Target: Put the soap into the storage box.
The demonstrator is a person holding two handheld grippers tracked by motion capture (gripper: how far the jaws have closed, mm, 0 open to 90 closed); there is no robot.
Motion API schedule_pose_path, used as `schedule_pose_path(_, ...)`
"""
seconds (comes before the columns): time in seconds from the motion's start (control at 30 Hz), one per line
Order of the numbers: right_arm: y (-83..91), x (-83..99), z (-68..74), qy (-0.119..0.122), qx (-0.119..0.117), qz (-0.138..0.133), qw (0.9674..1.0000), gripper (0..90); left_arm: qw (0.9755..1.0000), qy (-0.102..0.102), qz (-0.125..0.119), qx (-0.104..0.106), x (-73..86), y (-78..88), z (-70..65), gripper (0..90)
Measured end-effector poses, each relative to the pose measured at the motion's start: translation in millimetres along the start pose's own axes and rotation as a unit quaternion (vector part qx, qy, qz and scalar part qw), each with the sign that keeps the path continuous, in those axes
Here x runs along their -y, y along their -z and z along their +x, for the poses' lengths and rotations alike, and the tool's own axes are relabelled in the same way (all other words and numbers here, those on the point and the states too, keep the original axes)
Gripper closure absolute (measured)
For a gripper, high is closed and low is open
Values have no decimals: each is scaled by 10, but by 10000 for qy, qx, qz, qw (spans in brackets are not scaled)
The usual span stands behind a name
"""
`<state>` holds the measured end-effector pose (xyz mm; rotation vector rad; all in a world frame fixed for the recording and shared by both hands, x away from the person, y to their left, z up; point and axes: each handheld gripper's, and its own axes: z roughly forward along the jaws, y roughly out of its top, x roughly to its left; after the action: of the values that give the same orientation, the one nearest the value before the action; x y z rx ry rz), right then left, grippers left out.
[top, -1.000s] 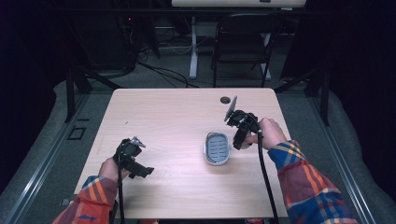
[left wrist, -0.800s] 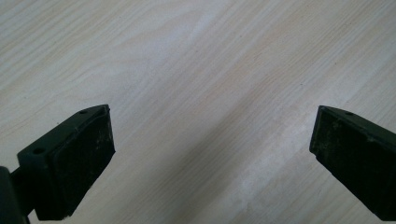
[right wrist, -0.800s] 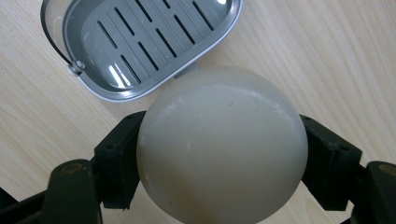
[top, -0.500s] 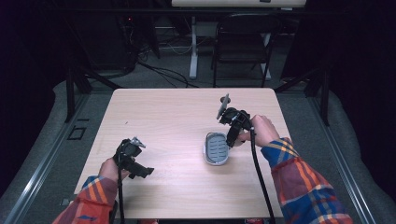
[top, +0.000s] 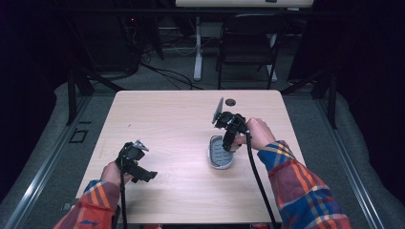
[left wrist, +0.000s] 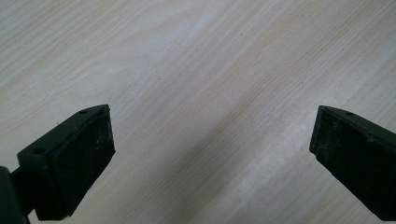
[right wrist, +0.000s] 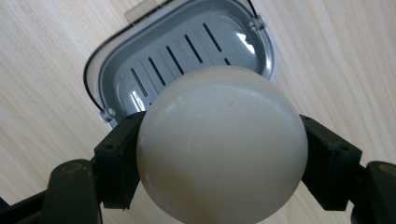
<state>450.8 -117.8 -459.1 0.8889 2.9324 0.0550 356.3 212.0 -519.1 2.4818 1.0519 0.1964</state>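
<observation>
A grey soap dish with a slotted floor lies open on the right half of the wooden table. My right gripper hangs just above the dish's far end, tilted down. In the right gripper view it is shut on a smooth cream oval soap bar, with the soap dish right below and beyond it. My left gripper rests low near the table's front left. Its jaws stand wide open over bare wood in the left gripper view, with nothing between them.
A small dark round hole sits in the table near its far right edge. Behind the table stand a black chair and a white post, with cables on the floor. Dark frame rails run along both sides.
My right gripper has carried the soap leftward, from beside the dish's right rim to over the dish. The left gripper has stayed put.
</observation>
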Motion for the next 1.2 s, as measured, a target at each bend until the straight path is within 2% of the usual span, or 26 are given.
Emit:
schedule_pose_path(0.3,-150,-139,57,29,-172,40,9998,245,10000,-38,35,12,4,-3,0,0)
schedule_pose_path(0.57,-269,-189,118,125,-261,130,9995,245,10000,-43,63,30,6,-10,-3,1)
schedule_pose_path(0.93,-408,-179,116,145,-204,239,9994,245,9999,-60,96,27,10,-22,-5,1)
schedule_pose_path(1.2,-446,-170,123,183,-180,226,9994,244,9999,-62,109,14,9,-25,-6,1)
